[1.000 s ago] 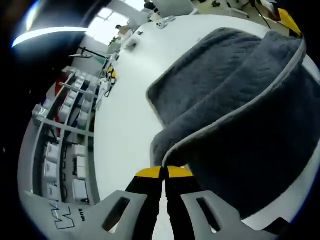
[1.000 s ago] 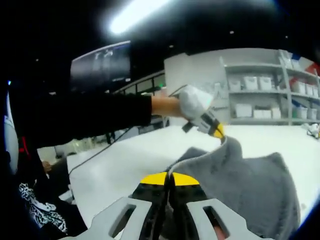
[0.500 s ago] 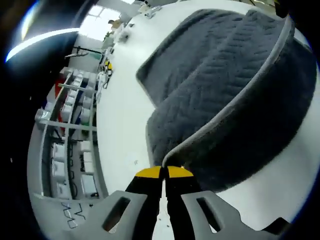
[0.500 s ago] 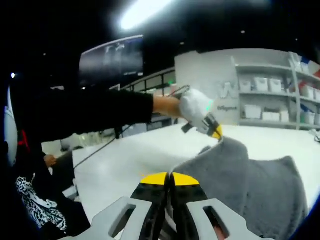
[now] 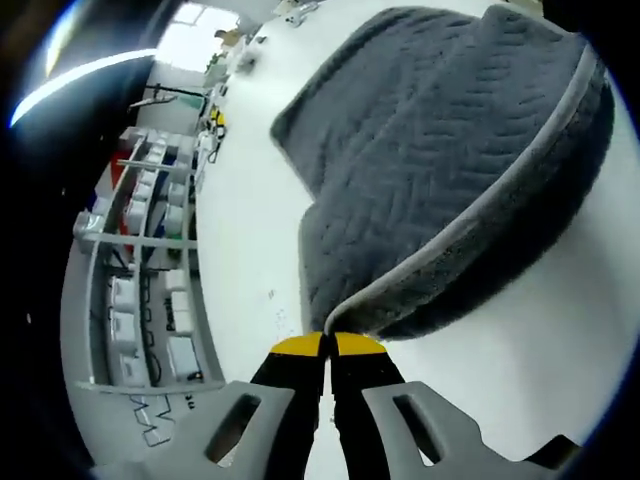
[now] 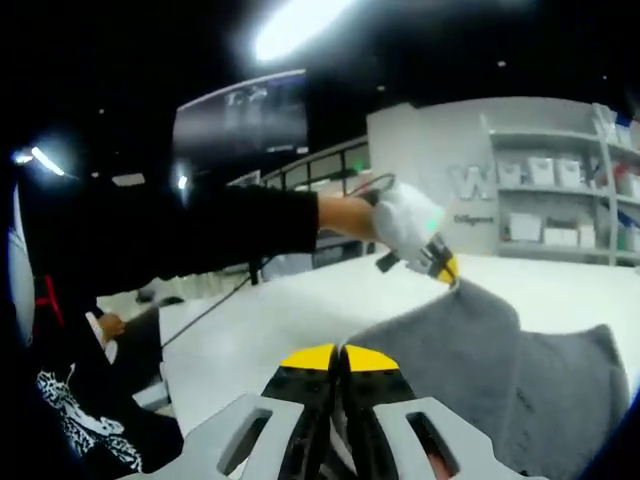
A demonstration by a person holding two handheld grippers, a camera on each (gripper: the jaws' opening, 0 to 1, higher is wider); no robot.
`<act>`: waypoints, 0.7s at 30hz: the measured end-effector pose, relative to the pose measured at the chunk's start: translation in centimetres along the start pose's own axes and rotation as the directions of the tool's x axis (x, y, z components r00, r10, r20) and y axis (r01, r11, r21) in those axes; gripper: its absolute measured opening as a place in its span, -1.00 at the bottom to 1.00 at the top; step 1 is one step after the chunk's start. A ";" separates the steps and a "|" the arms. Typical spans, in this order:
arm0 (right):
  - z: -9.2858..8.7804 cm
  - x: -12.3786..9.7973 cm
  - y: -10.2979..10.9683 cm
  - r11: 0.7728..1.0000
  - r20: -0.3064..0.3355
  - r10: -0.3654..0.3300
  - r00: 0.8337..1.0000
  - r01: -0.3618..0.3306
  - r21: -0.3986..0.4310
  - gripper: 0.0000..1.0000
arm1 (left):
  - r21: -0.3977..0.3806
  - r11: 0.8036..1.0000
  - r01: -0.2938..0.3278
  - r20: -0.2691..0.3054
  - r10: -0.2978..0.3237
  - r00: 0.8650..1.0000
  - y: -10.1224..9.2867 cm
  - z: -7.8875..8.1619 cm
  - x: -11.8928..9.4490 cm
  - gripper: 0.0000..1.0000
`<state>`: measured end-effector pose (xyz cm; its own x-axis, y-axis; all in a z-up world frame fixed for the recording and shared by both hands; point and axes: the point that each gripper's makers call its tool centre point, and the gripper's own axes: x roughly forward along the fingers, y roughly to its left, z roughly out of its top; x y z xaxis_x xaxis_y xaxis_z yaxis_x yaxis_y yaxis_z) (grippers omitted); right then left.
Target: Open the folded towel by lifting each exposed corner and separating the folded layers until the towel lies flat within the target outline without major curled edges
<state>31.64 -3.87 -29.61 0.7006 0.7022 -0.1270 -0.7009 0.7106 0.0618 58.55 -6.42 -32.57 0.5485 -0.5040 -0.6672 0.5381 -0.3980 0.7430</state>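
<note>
A dark grey towel [image 5: 440, 170] with a pale hem hangs lifted over a white table [image 5: 250, 250]. My left gripper [image 5: 328, 345] is shut on one corner of the towel, whose hem runs up and to the right from the yellow tips. In the right gripper view my right gripper [image 6: 339, 356] is shut on another corner of the towel [image 6: 470, 360]. The left gripper [image 6: 440, 268] shows there too, held by a hand in a black sleeve, pinching the far raised corner. The cloth stretches between both grippers, its far part resting on the table.
Shelves with white bins [image 5: 140, 300] stand past the table's edge in the left gripper view. More shelving [image 6: 560, 200] lines the back wall. A person in black [image 6: 70, 400] sits at the left beside the table [image 6: 260, 330].
The towel's upper layer has been drawn further open and taut between the two grippers. Both cameras have shifted, and the left gripper has moved a little to the right in the right gripper view.
</note>
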 end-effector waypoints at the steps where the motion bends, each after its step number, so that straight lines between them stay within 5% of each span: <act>1: 0.1 0.2 0.3 1.000 0.000 0.005 1.000 -0.005 0.002 -1.00 | 0.000 1.000 -0.003 -0.002 0.003 1.000 0.0 -0.2 -0.2 -0.98; 21: 2.9 3.4 3.7 0.998 0.038 0.052 0.998 -0.050 -0.047 -1.00 | -0.013 0.999 -0.041 -0.081 0.040 0.996 -0.3 -5.1 -5.2 -0.99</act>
<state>31.80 1.27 -26.96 0.6680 0.7392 -0.0861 -0.7405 0.6717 0.0219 58.83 0.26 -29.58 0.6196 -0.4557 -0.6392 0.5233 -0.3671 0.7690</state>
